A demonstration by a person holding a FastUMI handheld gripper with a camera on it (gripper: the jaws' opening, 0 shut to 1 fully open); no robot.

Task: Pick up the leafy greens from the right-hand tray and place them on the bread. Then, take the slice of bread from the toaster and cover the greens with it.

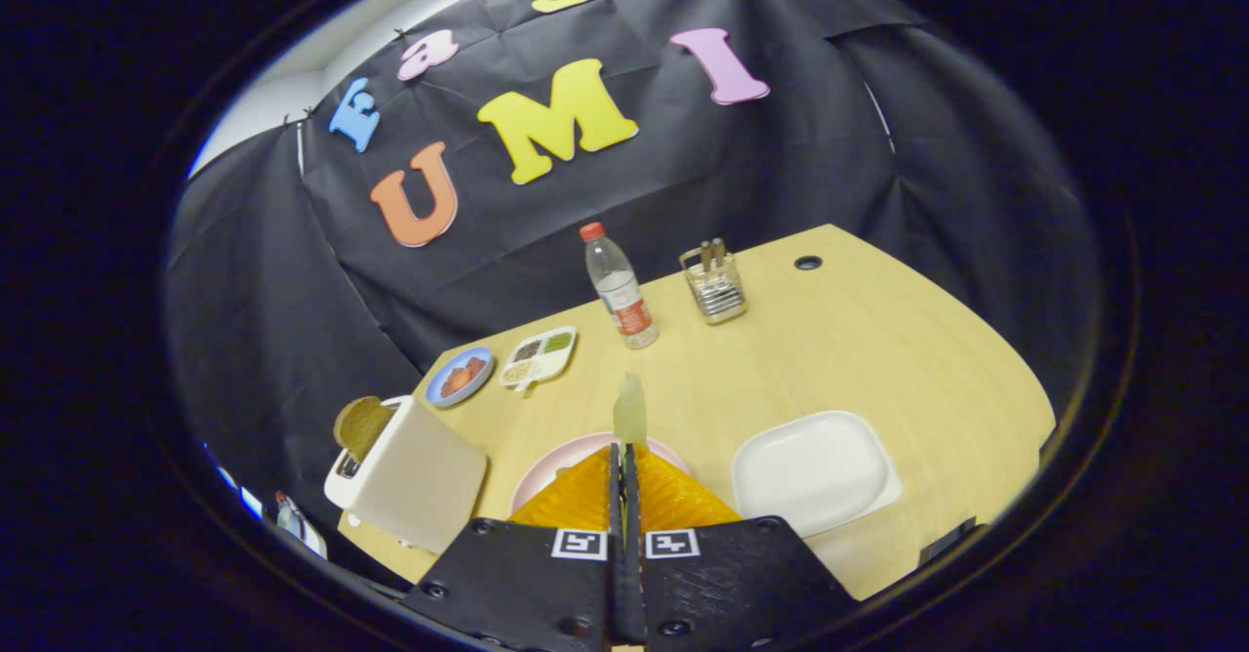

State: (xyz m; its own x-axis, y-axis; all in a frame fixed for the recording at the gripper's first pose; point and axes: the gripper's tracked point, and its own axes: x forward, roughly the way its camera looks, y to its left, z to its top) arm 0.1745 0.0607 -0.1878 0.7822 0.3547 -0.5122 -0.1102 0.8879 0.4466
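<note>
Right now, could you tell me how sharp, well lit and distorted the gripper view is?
Gripper view: evenly lit, no harsh glare on the wooden table; fisheye bends the table's edges; the water bottle and toaster look sharp; the pale leafy greens pinched in the shut gripper look soft and slightly blurred.

Gripper [623, 449] raised, orange fingers [585, 496] pressed together on leafy greens [630, 412].
</note>
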